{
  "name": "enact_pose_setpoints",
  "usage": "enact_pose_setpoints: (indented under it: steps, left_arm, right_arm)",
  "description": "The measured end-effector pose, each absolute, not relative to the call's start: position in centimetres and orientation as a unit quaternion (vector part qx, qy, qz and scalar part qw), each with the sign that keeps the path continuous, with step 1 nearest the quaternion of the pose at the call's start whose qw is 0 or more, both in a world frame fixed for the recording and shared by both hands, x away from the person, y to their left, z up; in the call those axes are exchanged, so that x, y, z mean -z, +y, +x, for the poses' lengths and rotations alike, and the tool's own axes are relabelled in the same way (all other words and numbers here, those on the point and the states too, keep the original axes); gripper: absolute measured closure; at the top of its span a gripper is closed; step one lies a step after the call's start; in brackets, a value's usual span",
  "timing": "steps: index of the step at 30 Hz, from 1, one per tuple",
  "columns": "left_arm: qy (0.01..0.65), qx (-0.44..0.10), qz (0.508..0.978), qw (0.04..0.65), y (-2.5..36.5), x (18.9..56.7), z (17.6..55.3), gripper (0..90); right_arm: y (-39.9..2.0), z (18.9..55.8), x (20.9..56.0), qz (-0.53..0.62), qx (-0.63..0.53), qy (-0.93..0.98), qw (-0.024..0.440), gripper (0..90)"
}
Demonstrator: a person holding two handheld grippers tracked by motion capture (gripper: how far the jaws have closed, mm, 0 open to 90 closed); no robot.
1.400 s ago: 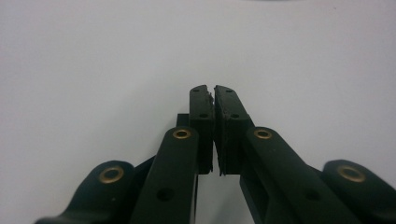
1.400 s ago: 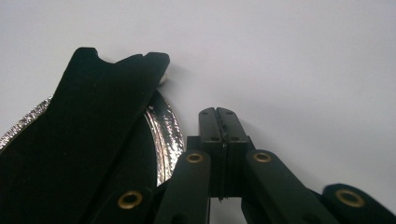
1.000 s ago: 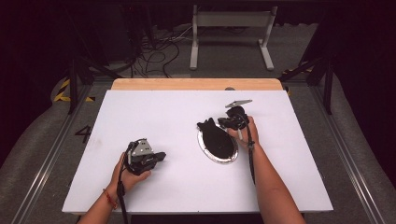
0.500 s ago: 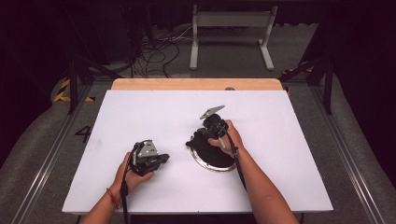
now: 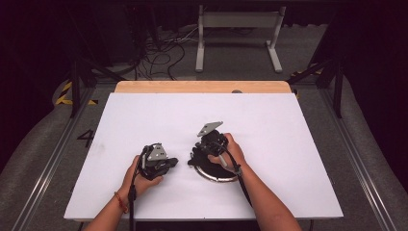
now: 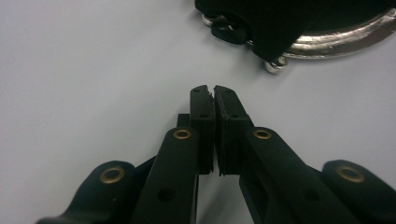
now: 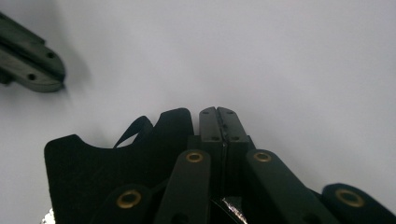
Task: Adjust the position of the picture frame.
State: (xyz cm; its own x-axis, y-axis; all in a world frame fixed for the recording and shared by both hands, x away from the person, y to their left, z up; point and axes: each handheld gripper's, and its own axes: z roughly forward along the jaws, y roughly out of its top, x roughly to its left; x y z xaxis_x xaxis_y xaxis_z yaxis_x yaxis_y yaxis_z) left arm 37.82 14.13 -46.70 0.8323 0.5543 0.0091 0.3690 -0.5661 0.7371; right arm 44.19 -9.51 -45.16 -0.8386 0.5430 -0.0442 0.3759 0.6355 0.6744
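A round flat object point(image 5: 214, 171) lies on the white table point(image 5: 288, 144), a little toward the person's side of the middle. It has a shiny metal rim, which looks like polished chrome in the left gripper view point(image 6: 345, 39), and a dark inside. On top of it there is a piece of black soft material point(image 7: 107, 172), matte like felt or thin fabric, with a curved cut edge and a small loop. What the object is exactly, I cannot tell.

The right gripper point(image 5: 199, 147) is over the left part of this object, held by the right hand point(image 5: 228, 151), with its grey three-cornered plate on top. In the right gripper view its two black jaws are pressed fully together, pad against pad, with nothing between them. The black material lies just beside and partly under the left jaw; if it touches the jaw, I cannot say for sure.

The left gripper point(image 5: 174, 162) is held by the left hand point(image 5: 142, 178), just beside the round object and pointing at it. Its jaws point(image 6: 214, 95) are almost closed, only a thin slit stays between the ribbed rubber pads, and they hold nothing. Their tips hang over bare table, near the metal rim but apart from it.

The table surface is smooth, plain white, with a wooden strip point(image 5: 202, 86) at its far edge.
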Motion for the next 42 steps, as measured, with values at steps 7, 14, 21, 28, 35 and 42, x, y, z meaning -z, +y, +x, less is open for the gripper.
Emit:
enact_pose_setpoints:
  steps: [7, 14, 21, 28, 35, 42]
  left_arm:
    - [0.265, -0.124, 0.871, 0.393, 13.7, 45.8, 38.5, 86.2]
    - [0.26, -0.132, 0.871, 0.395, 12.7, 45.0, 39.6, 86.2]
    - [0.263, -0.133, 0.861, 0.414, 11.5, 44.6, 41.3, 86.1]
    - [0.271, -0.124, 0.856, 0.422, 10.5, 45.2, 42.9, 84.1]
    - [0.271, -0.119, 0.863, 0.41, 8.5, 45.6, 44.1, 83.2]
    - [0.257, -0.121, 0.88, 0.381, 7.6, 45.7, 44.1, 83.7]
  right_arm:
    - [-11.7, 41.7, 43.4, 0.266, -0.377, 0.873, 0.156, 85.4]
    - [-16.8, 36.4, 41.4, 0.244, -0.395, 0.872, 0.154, 90.0]
    - [-21.5, 32.2, 43.2, 0.262, -0.393, 0.873, 0.123, 89.5]
    - [-21.8, 30.4, 45.1, 0.253, -0.377, 0.884, 0.116, 89.6]
    - [-22.6, 30.1, 45.8, 0.267, -0.38, 0.879, 0.104, 89.9]
    - [-22.2, 30.1, 46.1, 0.276, -0.388, 0.87, 0.128, 90.0]
